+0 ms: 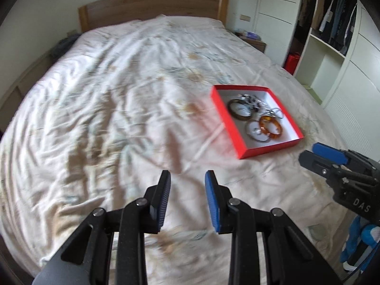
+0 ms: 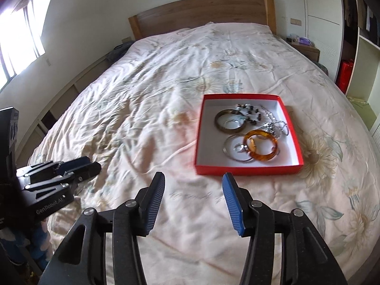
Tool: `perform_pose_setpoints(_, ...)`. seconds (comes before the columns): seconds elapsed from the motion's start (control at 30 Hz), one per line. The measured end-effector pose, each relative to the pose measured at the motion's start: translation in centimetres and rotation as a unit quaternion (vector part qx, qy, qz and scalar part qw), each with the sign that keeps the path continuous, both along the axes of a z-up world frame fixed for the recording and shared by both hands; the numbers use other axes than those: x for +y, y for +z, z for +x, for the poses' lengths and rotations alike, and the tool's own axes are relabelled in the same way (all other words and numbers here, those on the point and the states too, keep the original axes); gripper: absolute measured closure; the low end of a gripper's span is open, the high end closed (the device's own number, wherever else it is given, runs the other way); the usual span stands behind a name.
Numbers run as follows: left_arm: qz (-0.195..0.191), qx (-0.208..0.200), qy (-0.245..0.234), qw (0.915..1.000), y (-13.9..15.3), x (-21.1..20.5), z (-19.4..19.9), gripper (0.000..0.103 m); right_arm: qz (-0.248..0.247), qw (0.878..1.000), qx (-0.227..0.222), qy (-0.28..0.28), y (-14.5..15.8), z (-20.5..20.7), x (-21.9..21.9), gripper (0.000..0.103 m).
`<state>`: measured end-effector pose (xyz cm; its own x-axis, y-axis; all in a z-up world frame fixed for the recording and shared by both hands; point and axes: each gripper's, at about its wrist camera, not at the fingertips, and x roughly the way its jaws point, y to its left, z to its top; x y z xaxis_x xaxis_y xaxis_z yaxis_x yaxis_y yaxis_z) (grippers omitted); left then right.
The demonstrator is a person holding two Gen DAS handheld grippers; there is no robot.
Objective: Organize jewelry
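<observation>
A shallow red box lies on the flowered bedspread. Inside it are a dark brown bangle, an amber bangle, a thin silver bangle, a dark bead bracelet and a silver chain. My right gripper hangs open just short of the box's near wall, with nothing between its blue pads. My left gripper is also open with nothing between its fingers, over bare bedding to the left of the box. Each gripper shows at the edge of the other's view: the left gripper and the right gripper.
A wooden headboard closes the far end of the bed. An open wardrobe with hanging clothes and shelves stands on the right, with a nightstand and a red bag beside it. A bright window is on the left wall.
</observation>
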<state>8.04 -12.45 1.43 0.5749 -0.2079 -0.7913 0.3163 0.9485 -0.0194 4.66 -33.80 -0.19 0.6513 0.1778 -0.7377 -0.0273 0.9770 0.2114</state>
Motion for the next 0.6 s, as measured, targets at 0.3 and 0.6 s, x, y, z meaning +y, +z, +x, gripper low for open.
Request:
perform_pose_setpoints(0.3, -0.003, -0.019, 0.034, 0.9992, 0.4, 4.2, -3.3, 0.074, -0.005, 1.000, -0.015, 0.024, 0.8, -2.8, 3.9, 0.046)
perform_pose_setpoints(0.6, -0.002, -0.032, 0.064, 0.9974, 0.5, 6.5, -5.3, 0.074, -0.002, 0.999, -0.019, 0.037, 1.0, -4.4, 5.7, 0.044)
